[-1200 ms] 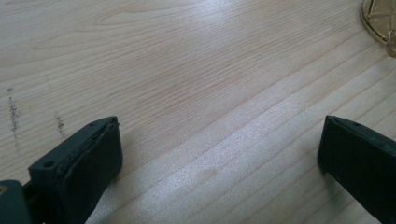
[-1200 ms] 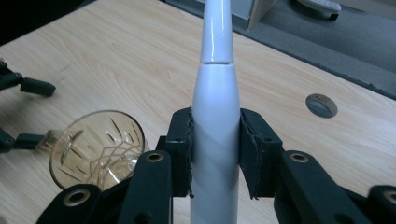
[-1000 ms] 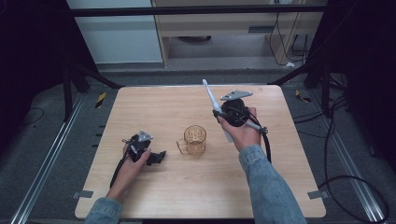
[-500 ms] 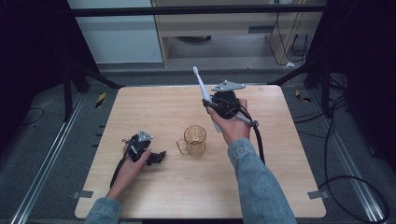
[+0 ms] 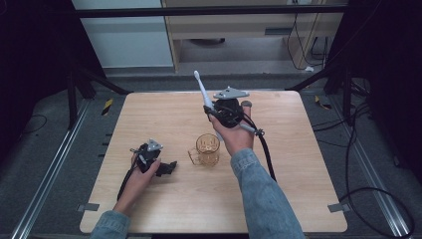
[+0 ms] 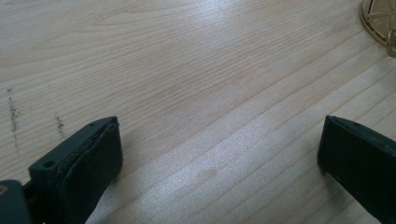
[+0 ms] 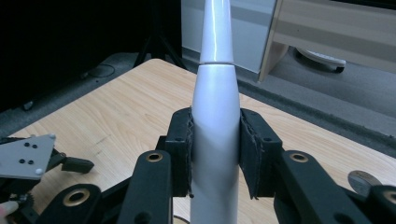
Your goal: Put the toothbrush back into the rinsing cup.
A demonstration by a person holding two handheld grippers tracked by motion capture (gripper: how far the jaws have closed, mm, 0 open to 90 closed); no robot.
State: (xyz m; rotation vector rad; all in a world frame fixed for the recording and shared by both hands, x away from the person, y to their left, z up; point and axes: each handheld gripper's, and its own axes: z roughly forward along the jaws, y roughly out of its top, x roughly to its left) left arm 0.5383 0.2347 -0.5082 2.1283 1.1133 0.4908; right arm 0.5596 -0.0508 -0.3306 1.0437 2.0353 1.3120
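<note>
My right gripper (image 5: 213, 111) is held up over the far middle of the table, shut on a white toothbrush (image 5: 203, 94) whose head points up and away. In the right gripper view both pads clamp the thick handle of the toothbrush (image 7: 215, 107) at my right gripper (image 7: 215, 151). An amber glass mug (image 5: 207, 148) stands on the table just below and nearer than that hand; its rim (image 6: 380, 18) shows in the left gripper view. My left gripper (image 5: 168, 168) rests low on the wooden table (image 5: 149, 119) left of the mug, open, nothing between its jaws (image 6: 219, 154).
A small round grey disc (image 7: 362, 179) lies on the table beyond the right hand. The left gripper's grey plate (image 7: 25, 156) shows at the lower left of the right gripper view. A black cable (image 5: 266, 154) trails from the right gripper. Bare wood surrounds the mug.
The right gripper has carried the toothbrush leftward and a little farther away, the brush head swinging left. The left gripper and the mug have stayed put.
</note>
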